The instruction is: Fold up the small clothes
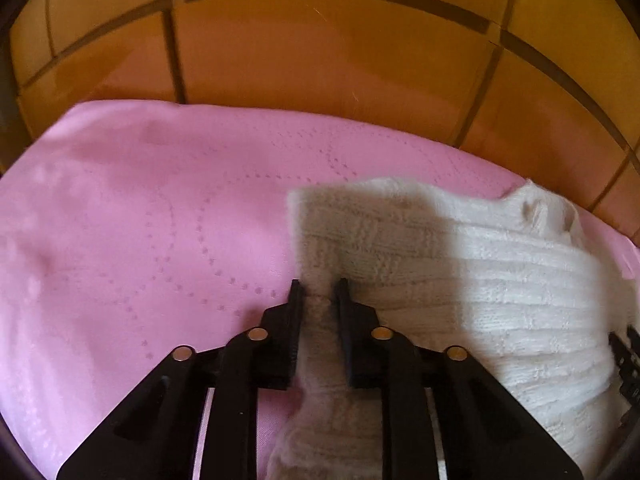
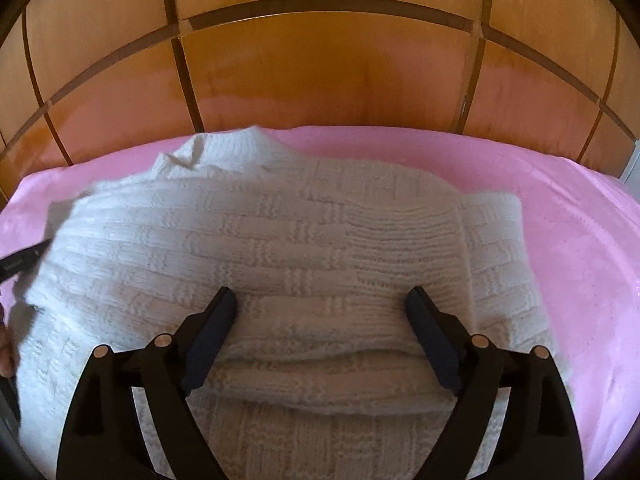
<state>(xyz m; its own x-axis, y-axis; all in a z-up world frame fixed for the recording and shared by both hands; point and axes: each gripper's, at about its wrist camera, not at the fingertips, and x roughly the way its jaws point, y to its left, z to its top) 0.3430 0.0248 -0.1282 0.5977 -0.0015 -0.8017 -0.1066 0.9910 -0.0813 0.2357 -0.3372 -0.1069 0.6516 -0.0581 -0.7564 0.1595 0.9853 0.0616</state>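
Observation:
A white knitted sweater [image 1: 460,264] lies on the pink bedspread [image 1: 140,220], filling the right of the left wrist view. My left gripper [image 1: 318,288] is shut on a bunched fold at the sweater's left edge, and the knit fills the narrow gap between its fingers. In the right wrist view the sweater [image 2: 280,240] is spread wide with a folded layer near the camera. My right gripper [image 2: 322,300] stands open just above it, jaws far apart and pinching nothing. A tip of the left gripper [image 2: 24,260] shows at the sweater's left side.
The pink bedspread [image 2: 580,260] extends past the sweater on both sides. Behind the bed rises a wooden panelled wall [image 2: 320,72] with dark grooves. Part of a hand [image 2: 5,356] shows at the left edge of the right wrist view.

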